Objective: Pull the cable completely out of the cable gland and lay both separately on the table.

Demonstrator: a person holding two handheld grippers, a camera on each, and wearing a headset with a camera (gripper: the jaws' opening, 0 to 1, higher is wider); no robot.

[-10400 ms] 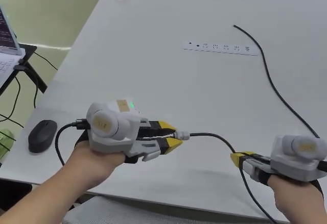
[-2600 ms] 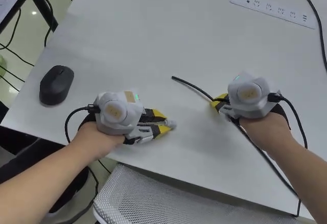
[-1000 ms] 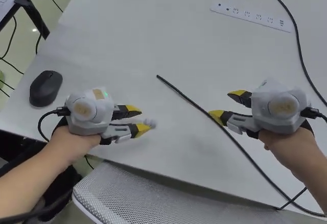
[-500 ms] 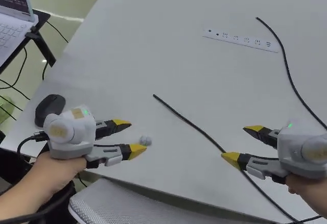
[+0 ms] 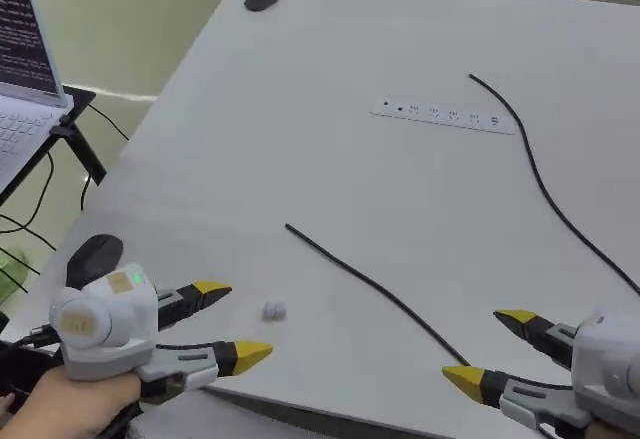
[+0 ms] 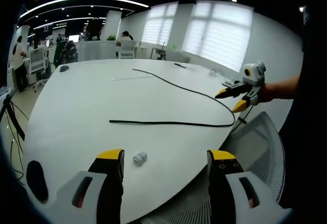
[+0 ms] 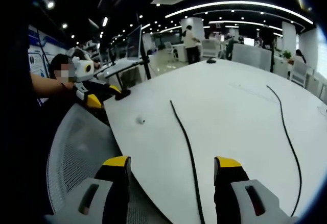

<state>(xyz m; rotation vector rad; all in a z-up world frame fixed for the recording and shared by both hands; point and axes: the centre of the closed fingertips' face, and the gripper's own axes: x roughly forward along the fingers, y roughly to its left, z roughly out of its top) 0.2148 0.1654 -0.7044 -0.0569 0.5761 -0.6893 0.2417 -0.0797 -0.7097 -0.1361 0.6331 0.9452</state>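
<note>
Over the near edge of the bench (image 5: 330,169), my left claw (image 5: 235,319) was spread wide and held nothing. The small grey cable gland (image 5: 273,311) lay on the surface just ahead of its tips, not touching them. My right claw (image 5: 488,345) was likewise wide and empty, near the black cable (image 5: 370,281). That cable lay flat on the bench, its end apart from the gland. Farther out sat a white power strip (image 5: 442,117), and a black mouse (image 5: 92,257) lay just left of my left claw.
</note>
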